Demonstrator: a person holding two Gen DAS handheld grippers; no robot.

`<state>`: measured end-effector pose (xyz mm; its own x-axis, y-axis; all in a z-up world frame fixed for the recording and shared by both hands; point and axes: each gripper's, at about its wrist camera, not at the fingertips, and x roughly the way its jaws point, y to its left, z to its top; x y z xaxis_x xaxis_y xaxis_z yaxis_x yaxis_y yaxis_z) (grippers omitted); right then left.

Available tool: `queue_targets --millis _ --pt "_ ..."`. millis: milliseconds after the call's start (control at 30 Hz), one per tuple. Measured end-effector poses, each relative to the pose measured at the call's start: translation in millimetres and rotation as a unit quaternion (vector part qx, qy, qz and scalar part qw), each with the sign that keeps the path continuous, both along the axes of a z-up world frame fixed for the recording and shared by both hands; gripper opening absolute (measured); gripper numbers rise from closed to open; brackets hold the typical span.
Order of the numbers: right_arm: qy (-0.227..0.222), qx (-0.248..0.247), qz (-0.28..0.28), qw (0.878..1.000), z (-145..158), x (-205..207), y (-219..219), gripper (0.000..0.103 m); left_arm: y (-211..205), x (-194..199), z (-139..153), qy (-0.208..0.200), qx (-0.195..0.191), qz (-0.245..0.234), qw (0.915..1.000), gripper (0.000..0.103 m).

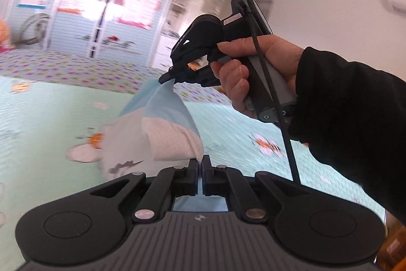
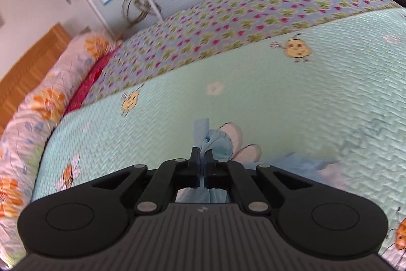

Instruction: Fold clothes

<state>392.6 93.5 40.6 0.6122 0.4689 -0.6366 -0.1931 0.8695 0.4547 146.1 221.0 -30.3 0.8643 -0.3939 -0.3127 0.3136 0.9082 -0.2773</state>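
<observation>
A small light-blue and white garment (image 1: 167, 128) hangs in the air above the bed, stretched between both grippers. My left gripper (image 1: 202, 161) is shut on its lower edge, with blue cloth showing behind the closed fingers. In the left wrist view my right gripper (image 1: 169, 75) pinches the garment's upper blue corner, held by a hand (image 1: 253, 67) in a black sleeve. In the right wrist view my right gripper (image 2: 202, 153) is shut on a bunched blue fold of the garment (image 2: 215, 141), and more of the cloth trails down at the lower right.
Below lies a mint-green quilted bedspread (image 2: 279, 106) with cartoon prints and a flowered band (image 2: 203, 37) along its far side. Floral pillows (image 2: 38, 106) and a wooden headboard (image 2: 28, 60) stand at the left. Blue wardrobe doors (image 1: 101, 4) rise beyond the bed.
</observation>
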Motion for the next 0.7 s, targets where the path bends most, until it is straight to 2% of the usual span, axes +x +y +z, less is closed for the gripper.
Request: queue_targets --millis 167,267,333,400,433,467,500,567,600,700 --pt "0.015 0.051 -0.036 0.998 -49 6 -91 0.0 -61 21 -18 0.033 0.069 -0.041 0.9962 0.001" --pt "0.05 0.075 -0.027 0.996 -97 10 -117 0.001 -93 35 -50 0.087 0.132 -0.046 0.9864 0.002" --pt "0.081 0.092 -0.025 0.992 -132 10 -124 0.007 -102 43 -69 0.131 0.148 -0.04 0.9795 0.003" --pt "0.089 0.104 -0.035 0.99 -150 3 -134 0.023 -106 43 -77 0.143 0.163 -0.038 0.9756 0.008" --pt "0.077 0.113 -0.041 0.99 -151 -4 -141 0.026 -108 41 -76 0.136 0.173 -0.039 0.9747 0.01" --pt "0.066 0.122 -0.048 0.989 -152 -11 -147 0.028 -110 38 -76 0.129 0.184 -0.04 0.9736 0.02" --pt "0.049 0.133 -0.052 0.988 -149 -20 -155 0.035 -112 36 -75 0.121 0.196 -0.041 0.9722 0.033" --pt "0.018 0.14 -0.061 0.988 -138 -41 -167 0.047 -122 31 -73 0.094 0.233 -0.044 0.9668 0.047" --pt "0.003 0.142 -0.065 0.988 -133 -52 -173 0.049 -129 26 -72 0.078 0.253 -0.048 0.9632 0.05" --pt "-0.034 0.117 -0.046 0.991 -116 -84 -177 0.05 -158 -2 -70 0.027 0.305 -0.087 0.9481 0.05"
